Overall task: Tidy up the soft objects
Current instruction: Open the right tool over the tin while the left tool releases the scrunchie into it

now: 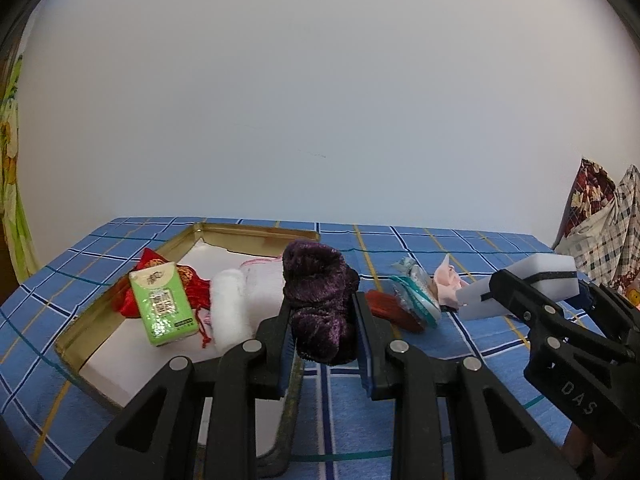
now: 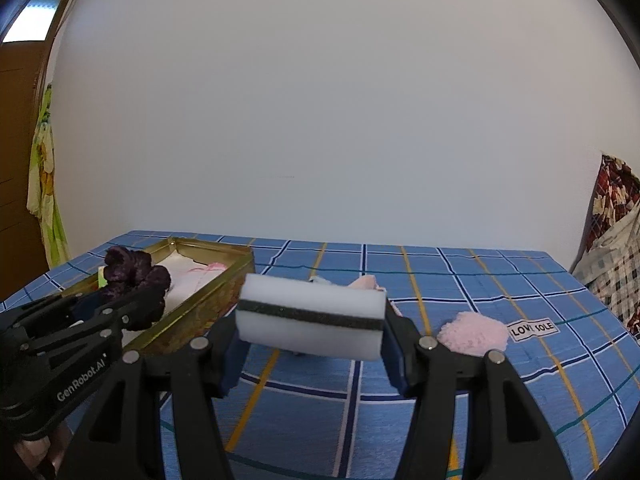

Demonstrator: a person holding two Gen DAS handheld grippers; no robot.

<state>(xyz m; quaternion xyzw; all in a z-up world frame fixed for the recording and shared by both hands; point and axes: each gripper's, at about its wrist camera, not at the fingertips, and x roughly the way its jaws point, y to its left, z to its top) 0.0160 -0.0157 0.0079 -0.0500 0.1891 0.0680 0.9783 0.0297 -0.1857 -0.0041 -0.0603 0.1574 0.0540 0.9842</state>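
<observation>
The left hand-held gripper (image 1: pixel 322 320) is closed on a purple velvet scrunchie (image 1: pixel 320 300), which bulges up between the two blue-padded fingers and is lifted clear of the blue checked tabletop (image 2: pixel 500 288), at the near right edge of a gold-rimmed tin tray (image 1: pixel 256 231). In the tray, to the left of the scrunchie, lie a green tissue pack (image 1: pixel 163 307), a red drawstring pouch (image 1: pixel 196 288) behind it, a white fluffy roll (image 1: pixel 230 312) and pale pink-white cloth (image 1: pixel 264 284). The right hand-held gripper (image 2: pixel 312 322) is about half open and clamps a white sponge block (image 2: pixel 312 316) with a dark stripe along its length, held crosswise between the pads above the tabletop, to the right of the tray. Beyond and partly behind the sponge in the left wrist view lie a teal-and-white packet (image 1: pixel 416 292), a reddish-brown item (image 1: pixel 390 308) and a pale pink piece (image 1: pixel 448 284). On the tabletop to the right of the right hand-held gripper rests a pink fluffy pad (image 2: pixel 472 334), just beside a small white label (image 2: pixel 534 330).
</observation>
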